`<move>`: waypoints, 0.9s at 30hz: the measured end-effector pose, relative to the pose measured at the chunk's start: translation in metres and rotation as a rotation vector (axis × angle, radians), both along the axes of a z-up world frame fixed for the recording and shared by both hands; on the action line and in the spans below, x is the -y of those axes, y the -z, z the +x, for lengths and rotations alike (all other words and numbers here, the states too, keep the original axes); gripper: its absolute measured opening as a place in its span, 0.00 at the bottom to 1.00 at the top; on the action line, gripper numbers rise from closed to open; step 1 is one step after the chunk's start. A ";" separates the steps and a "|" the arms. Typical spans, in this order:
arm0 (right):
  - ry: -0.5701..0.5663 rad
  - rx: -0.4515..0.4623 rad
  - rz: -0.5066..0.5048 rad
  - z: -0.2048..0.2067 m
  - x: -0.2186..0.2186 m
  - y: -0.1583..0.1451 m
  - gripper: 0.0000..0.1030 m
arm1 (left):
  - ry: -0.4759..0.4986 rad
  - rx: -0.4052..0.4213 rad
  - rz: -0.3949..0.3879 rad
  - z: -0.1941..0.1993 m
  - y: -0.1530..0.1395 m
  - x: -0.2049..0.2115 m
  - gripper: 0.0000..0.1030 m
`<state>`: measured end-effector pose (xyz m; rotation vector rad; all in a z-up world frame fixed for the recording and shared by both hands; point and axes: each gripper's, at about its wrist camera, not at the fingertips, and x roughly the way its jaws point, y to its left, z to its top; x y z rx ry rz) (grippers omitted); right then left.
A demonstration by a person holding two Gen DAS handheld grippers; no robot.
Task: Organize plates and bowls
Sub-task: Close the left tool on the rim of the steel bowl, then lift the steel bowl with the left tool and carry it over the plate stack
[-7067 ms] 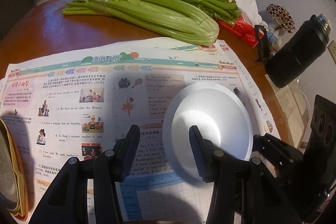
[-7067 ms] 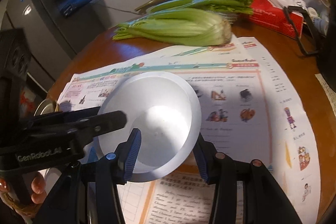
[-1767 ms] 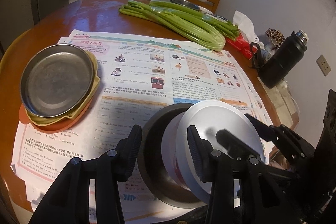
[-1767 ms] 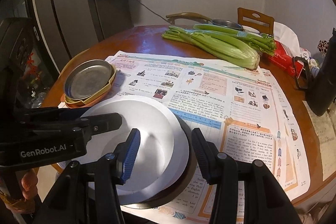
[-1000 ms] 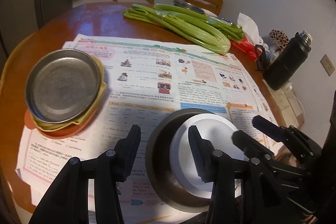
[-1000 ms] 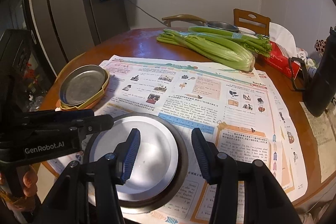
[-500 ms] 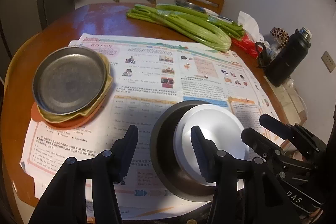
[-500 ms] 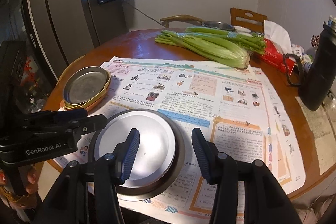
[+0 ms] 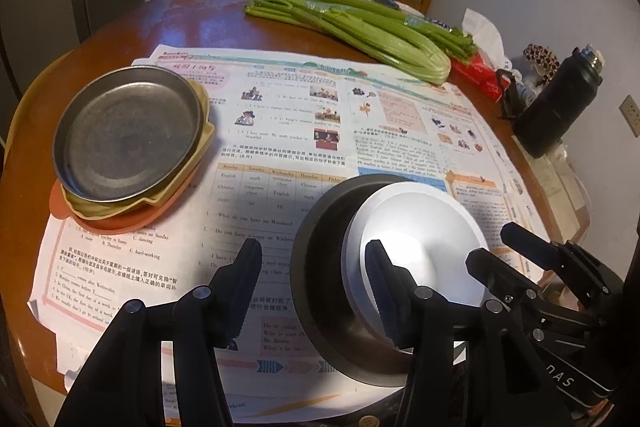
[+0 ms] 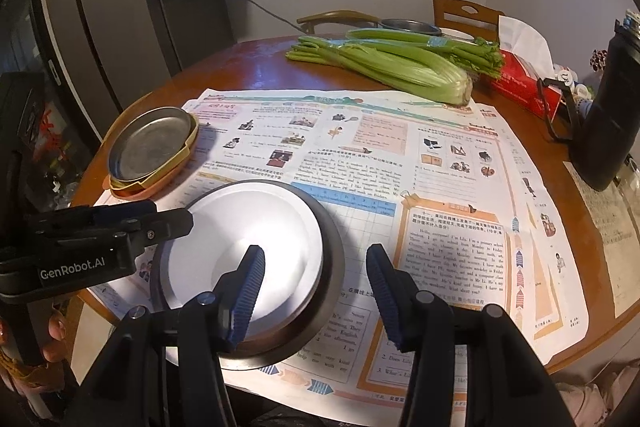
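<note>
Printed worksheet (image 9: 288, 131) spread on round wood table (image 9: 132, 31), just ahead of tongs. Celery bunch (image 10: 396, 65) far side, red tissue box (image 10: 520, 83) to its R, black flask (image 10: 608, 115) far R, 2 chairs behind

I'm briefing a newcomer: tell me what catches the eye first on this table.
Nearest, a white plate sits nested inside a dark metal bowl on the printed paper sheet, both pairs of fingers apart around it. To the left is a stack topped by a steel plate; long green celery lies across the far side.
</note>
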<state>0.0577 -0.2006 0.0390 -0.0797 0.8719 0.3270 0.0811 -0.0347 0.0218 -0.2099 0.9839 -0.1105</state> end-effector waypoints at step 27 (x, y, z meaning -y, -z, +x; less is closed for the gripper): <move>-0.035 -0.111 0.066 0.002 0.000 0.030 0.52 | 0.014 -0.051 -0.029 0.009 0.024 0.005 0.61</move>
